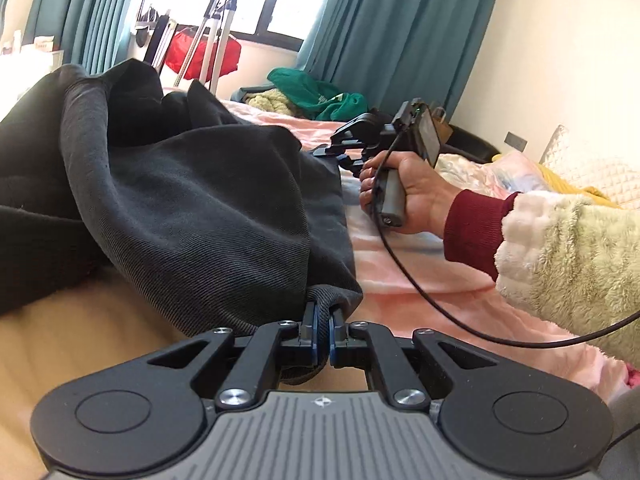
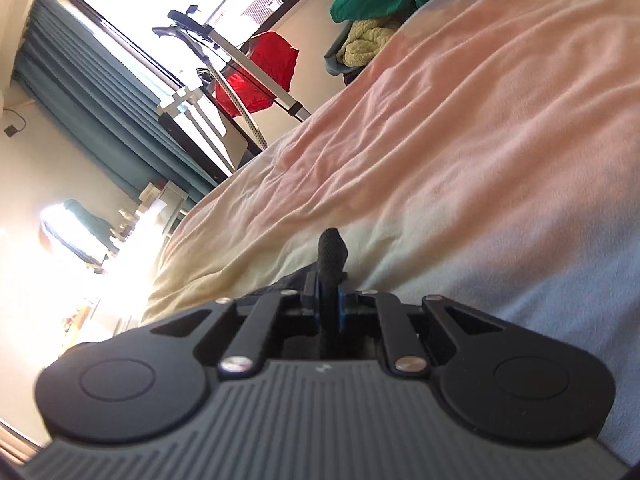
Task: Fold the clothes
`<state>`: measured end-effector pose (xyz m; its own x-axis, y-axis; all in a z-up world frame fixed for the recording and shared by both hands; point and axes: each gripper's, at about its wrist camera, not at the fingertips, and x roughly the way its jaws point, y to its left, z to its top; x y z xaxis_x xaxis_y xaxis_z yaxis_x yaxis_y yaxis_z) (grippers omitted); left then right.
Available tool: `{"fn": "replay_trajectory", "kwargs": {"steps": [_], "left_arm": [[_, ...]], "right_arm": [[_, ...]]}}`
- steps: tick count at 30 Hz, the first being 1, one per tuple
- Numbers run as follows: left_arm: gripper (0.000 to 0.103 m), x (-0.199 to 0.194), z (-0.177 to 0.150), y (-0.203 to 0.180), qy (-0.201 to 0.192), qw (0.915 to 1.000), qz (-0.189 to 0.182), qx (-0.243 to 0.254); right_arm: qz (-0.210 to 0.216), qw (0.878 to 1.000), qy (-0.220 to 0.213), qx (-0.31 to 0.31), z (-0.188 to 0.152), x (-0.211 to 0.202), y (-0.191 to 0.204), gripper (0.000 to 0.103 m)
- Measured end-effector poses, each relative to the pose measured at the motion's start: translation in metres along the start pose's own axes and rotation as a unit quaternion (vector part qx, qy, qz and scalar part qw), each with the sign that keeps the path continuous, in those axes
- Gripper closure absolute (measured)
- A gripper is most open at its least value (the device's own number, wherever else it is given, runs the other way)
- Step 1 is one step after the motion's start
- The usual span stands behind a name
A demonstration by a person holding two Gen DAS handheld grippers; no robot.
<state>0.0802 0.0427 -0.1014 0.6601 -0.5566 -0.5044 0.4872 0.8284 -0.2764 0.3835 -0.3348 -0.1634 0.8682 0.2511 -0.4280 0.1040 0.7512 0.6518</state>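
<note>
A dark grey garment (image 1: 192, 200) lies bunched on the pink bedsheet (image 1: 400, 272). My left gripper (image 1: 323, 316) is shut on its near hem corner. In the left wrist view my right gripper (image 1: 328, 152) is held in a hand at the garment's far edge, fingers pinching the cloth. In the right wrist view the right gripper (image 2: 329, 292) is shut on a dark fold of the garment (image 2: 331, 254) that sticks up between its fingers, just above the bedsheet (image 2: 460, 140).
A pile of green and cream clothes (image 1: 316, 98) lies at the bed's far end. A garment steamer stand (image 1: 216, 40) with a red item stands by the window with teal curtains. Pillows and a yellow blanket (image 1: 576, 176) lie right.
</note>
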Motion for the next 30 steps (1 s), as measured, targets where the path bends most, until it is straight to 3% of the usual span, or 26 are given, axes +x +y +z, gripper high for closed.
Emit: {"fn": "replay_trajectory", "kwargs": {"steps": [3, 5, 12, 16, 18, 23, 25, 30], "left_arm": [[0.098, -0.006, 0.004, 0.002, -0.013, 0.9997, -0.012, -0.016], [0.098, -0.011, 0.006, 0.002, -0.024, 0.9994, -0.017, -0.021], [0.098, -0.029, 0.011, -0.002, -0.047, 0.9976, -0.028, -0.041], [0.097, -0.031, 0.01, -0.009, -0.059, 0.9973, -0.014, -0.042], [0.097, -0.028, 0.011, -0.013, -0.056, 0.9978, -0.013, -0.033], [0.096, -0.024, 0.004, -0.02, -0.04, 0.9992, -0.004, -0.008], [0.095, -0.021, 0.0, -0.022, -0.03, 0.9996, 0.001, -0.001], [0.092, -0.016, -0.008, -0.028, -0.011, 0.9995, 0.016, 0.024]], "right_arm": [[-0.034, 0.994, -0.051, -0.091, 0.002, -0.026, 0.036, 0.096], [-0.039, 0.989, -0.085, -0.112, 0.006, -0.052, 0.052, 0.096], [-0.028, 0.973, -0.208, -0.093, 0.032, -0.19, 0.076, 0.097], [-0.048, 0.965, -0.246, -0.076, 0.029, -0.274, 0.058, 0.097], [-0.066, 0.966, -0.243, -0.053, 0.023, -0.31, 0.035, 0.097], [-0.117, 0.968, -0.199, 0.099, -0.006, -0.372, -0.057, 0.096], [-0.125, 0.962, -0.179, 0.166, -0.027, -0.382, -0.091, 0.096], [-0.156, 0.951, -0.121, 0.237, -0.061, -0.383, -0.135, 0.096]]}}
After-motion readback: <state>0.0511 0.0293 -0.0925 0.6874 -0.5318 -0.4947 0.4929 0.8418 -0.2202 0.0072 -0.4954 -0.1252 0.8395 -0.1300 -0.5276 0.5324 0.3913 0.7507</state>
